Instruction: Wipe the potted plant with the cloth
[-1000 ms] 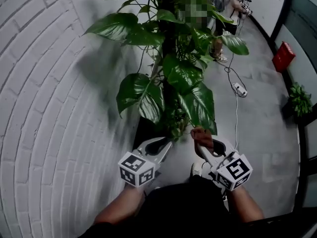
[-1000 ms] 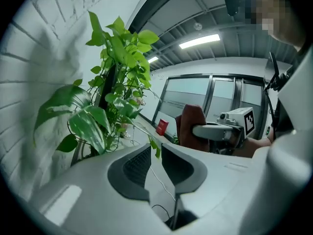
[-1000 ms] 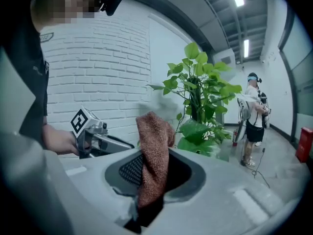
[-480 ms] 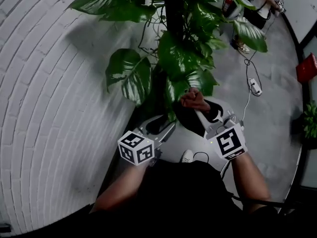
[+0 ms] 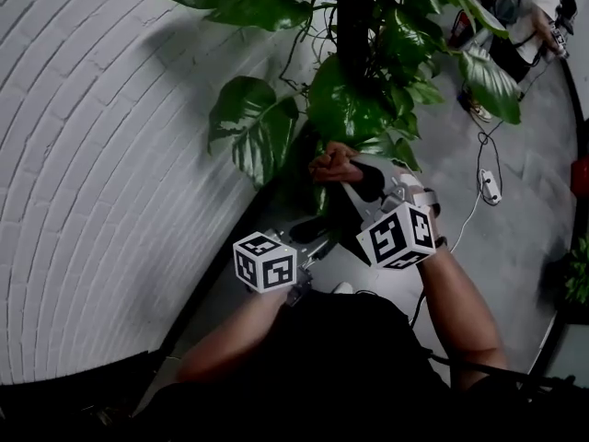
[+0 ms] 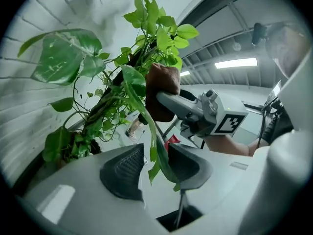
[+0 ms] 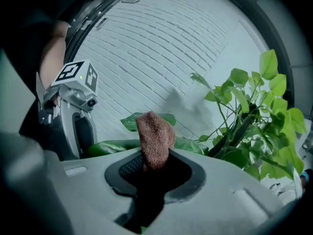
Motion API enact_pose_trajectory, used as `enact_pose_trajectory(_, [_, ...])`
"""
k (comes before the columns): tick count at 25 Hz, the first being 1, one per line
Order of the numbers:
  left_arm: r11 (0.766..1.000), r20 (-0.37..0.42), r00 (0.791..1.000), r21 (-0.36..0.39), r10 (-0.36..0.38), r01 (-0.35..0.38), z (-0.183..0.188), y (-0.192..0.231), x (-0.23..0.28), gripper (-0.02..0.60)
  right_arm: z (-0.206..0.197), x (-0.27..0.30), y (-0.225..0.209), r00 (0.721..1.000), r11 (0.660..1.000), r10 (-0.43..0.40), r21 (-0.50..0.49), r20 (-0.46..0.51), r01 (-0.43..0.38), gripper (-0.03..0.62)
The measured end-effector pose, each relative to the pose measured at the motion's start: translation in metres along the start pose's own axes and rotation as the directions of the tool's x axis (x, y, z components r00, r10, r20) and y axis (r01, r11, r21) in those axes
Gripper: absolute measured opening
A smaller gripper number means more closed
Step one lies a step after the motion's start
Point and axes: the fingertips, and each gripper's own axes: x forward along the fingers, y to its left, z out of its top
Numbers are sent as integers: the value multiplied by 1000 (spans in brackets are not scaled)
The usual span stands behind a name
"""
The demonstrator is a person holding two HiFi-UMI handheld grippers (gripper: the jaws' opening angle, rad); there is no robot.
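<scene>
Opening just now, the left hand-held gripper [image 6: 155, 166] holds its jaws wide around a hanging leaf [image 6: 142, 106] without pinching it. The right hand-held gripper [image 7: 155, 173] has drawn closer and clamps the brown cloth [image 7: 155, 141] under the lower foliage of the potted plant [image 5: 354, 109]. Wiping that leaf looks about to start.

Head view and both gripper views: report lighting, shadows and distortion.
Head view: brick wall bows with lens curvature; the plant casts a soft shadow on it. Left gripper view: black fisheye corners, ceiling light glaring. Right gripper view: cloth sharp, edges dark.
</scene>
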Motion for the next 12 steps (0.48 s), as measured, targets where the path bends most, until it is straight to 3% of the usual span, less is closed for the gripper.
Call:
enact_pose_trajectory(2, [1000, -8, 1000, 16, 20, -20, 1, 2, 3, 55, 0, 9, -2, 1000, 1000, 16, -12, 3, -16, 67])
enact_pose_trajectory(3, [1000, -8, 1000, 17, 24, -24, 2, 3, 4, 23, -1, 13, -3, 1000, 1000, 23, -16, 4, -23, 67])
enact_pose_trajectory(10, [999, -5, 999, -10, 41, -41, 4, 2, 2, 18, -8, 25, 5, 996, 996, 86, -17, 7, -86, 67])
enact_pose_trajectory(12, [997, -13, 997, 27, 74, -73, 3, 6, -1, 19, -9, 25, 14, 993, 993, 117, -16, 8, -117, 67])
